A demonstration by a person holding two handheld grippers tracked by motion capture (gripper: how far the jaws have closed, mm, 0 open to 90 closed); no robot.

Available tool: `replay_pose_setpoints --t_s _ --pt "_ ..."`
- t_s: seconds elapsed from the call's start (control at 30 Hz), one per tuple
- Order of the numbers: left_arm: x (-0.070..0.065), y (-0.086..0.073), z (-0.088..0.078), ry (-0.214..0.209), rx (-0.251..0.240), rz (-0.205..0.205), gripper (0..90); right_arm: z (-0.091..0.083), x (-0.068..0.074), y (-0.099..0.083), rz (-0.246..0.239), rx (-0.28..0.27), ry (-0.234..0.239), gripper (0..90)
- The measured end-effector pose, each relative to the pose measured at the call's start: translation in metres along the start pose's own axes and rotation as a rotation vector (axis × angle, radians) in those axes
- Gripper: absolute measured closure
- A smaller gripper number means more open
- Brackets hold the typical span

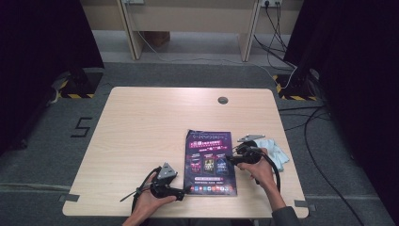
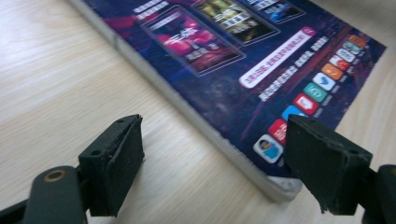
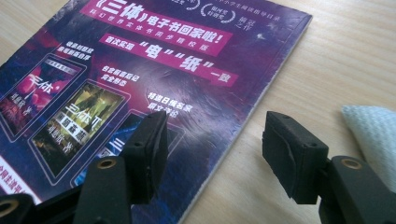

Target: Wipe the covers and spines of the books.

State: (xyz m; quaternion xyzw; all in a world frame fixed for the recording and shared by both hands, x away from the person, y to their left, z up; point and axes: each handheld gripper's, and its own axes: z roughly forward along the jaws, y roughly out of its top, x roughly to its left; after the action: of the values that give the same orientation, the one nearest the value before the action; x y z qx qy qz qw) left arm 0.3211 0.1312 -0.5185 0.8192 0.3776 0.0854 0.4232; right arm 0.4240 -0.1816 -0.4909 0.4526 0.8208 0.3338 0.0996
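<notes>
A thin magazine (image 1: 209, 162) with a dark purple cover lies flat on the wooden table (image 1: 141, 132), right of centre near the front. My left gripper (image 1: 186, 192) lies low at its near left corner. In the left gripper view the gripper (image 2: 219, 168) is open, and that corner of the magazine (image 2: 233, 70) sits just ahead of the right jaw. My right gripper (image 1: 230, 159) is over the magazine's right edge. In the right gripper view it (image 3: 219, 154) stands open above the magazine (image 3: 140, 70), one jaw over the cover and one over bare wood.
A crumpled white-blue cloth (image 1: 277, 150) lies on the table just right of the right hand, also seen as the cloth (image 3: 373, 135) beside the right jaw. A round cable grommet (image 1: 223, 100) is set near the far edge. Cables (image 1: 310, 141) run across the floor on the right.
</notes>
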Motion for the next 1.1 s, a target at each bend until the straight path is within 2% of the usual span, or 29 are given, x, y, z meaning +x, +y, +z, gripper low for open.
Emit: replay_pose_setpoints --t_s 0.23,0.37,0.53,0.67,0.8,0.87,0.93,1.03,1.1 --pt "-0.001 0.002 0.003 -0.016 0.001 -0.004 20.0 0.011 0.006 0.000 0.007 0.024 0.018 36.2" --pt "-0.004 0.006 0.009 -0.021 -0.004 0.017 20.0 0.013 0.012 0.000 -0.010 0.019 -0.006 33.4" --pt "-0.007 0.006 0.010 -0.021 0.000 0.027 19.4 0.012 0.016 -0.002 -0.005 0.012 -0.014 33.6" --pt "-0.009 0.004 0.006 -0.012 0.016 0.043 21.3 0.010 0.023 -0.004 -0.025 0.023 -0.017 33.5" --pt "-0.013 0.000 0.000 -0.007 0.028 0.049 22.9 0.008 0.027 -0.006 -0.055 0.030 0.000 36.1" --pt "-0.015 -0.002 -0.003 -0.005 0.029 0.060 25.3 0.007 0.028 -0.006 -0.042 0.032 0.003 38.7" --pt "-0.013 -0.001 -0.006 -0.020 0.042 0.066 28.6 0.007 0.027 -0.006 -0.037 0.028 0.007 40.1" --pt "-0.010 0.000 -0.007 -0.043 0.054 0.035 30.3 0.008 0.022 -0.005 0.014 0.011 0.018 42.6" --pt "-0.008 0.002 -0.006 -0.040 0.058 0.029 28.2 0.009 0.019 -0.003 0.016 0.000 0.008 43.0"
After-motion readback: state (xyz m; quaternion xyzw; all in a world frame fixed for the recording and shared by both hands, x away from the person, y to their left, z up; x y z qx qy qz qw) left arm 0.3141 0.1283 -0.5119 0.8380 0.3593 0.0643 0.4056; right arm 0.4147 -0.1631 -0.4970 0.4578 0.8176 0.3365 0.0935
